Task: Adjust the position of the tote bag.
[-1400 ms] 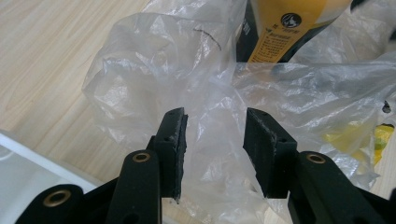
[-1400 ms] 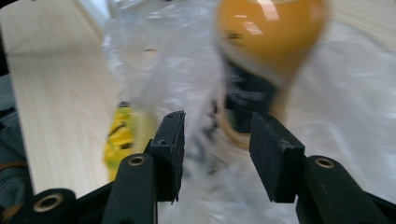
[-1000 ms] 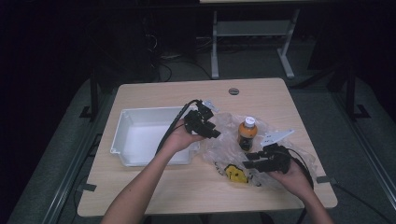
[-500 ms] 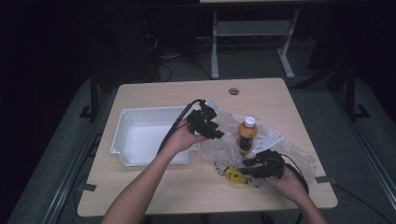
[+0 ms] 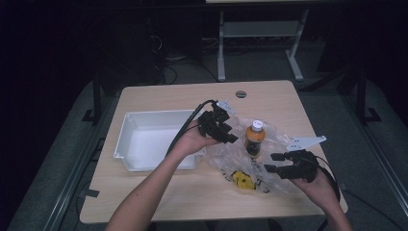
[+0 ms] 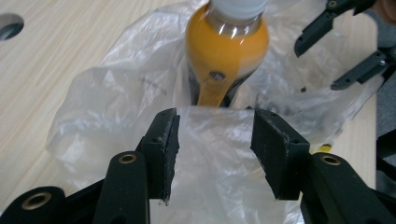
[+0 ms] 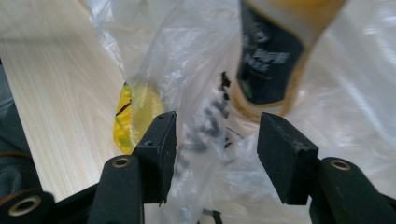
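In front of me an orange bottle (image 5: 254, 139) stands upright on the wooden table (image 5: 159, 192), its long axis vertical and its white cap at the top. Seen through my left gripper view, the upper body is bright orange drink and a dark label wraps the lower part; my right gripper view shows that label black with pale lettering too blurred to read. The bottle sits amid a crumpled clear plastic bag (image 5: 274, 166) that spreads across the table's right half. I cannot tell whether the bottle is inside the bag or only standing on it.

A small yellow packet (image 5: 242, 179) with dark markings lies flat near the bag's near edge, in front of the bottle; it looks to be under or inside the film.

To the left, just beside the bag, is 1 white rectangular tray (image 5: 126, 142), long side running across the table, with nothing in it.

My left gripper (image 6: 211, 140) hovers just left of the bottle, its 2 jaws spread wide, a fold of the bag lying between them with the bottle beyond. My right gripper (image 7: 215, 142) is at the bag's right side, its 2 jaws likewise parted wide, with film between them and the bottle's label and the yellow packet ahead.
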The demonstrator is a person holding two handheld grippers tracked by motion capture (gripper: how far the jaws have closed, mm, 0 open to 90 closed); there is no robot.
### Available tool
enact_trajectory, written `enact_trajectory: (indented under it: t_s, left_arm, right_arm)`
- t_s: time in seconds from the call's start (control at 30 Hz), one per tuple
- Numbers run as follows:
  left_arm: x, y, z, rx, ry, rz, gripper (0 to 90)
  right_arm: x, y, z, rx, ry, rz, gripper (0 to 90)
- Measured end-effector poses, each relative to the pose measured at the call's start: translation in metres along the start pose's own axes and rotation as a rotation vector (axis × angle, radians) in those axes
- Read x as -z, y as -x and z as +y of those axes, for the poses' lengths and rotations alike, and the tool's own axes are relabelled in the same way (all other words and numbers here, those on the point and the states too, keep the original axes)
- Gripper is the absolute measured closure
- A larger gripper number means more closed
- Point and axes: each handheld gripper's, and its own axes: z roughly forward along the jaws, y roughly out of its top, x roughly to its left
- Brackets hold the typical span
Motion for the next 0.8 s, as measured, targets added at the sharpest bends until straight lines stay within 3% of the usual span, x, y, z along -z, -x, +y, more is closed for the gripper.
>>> enact_trajectory:
  t_s: [0.47, 0.8]
  left_arm:
    - [-0.004, 0.009, 0.026, -0.05, 0.01, -0.035, 46.0]
    - [-0.011, 0.013, 0.043, -0.087, 0.027, -0.055, 44.3]
  right_arm:
    - [0.021, 0.02, -0.016, -0.081, 0.037, -0.055, 39.4]
    - [0.025, 0.026, -0.02, -0.086, 0.043, -0.082, 36.7]
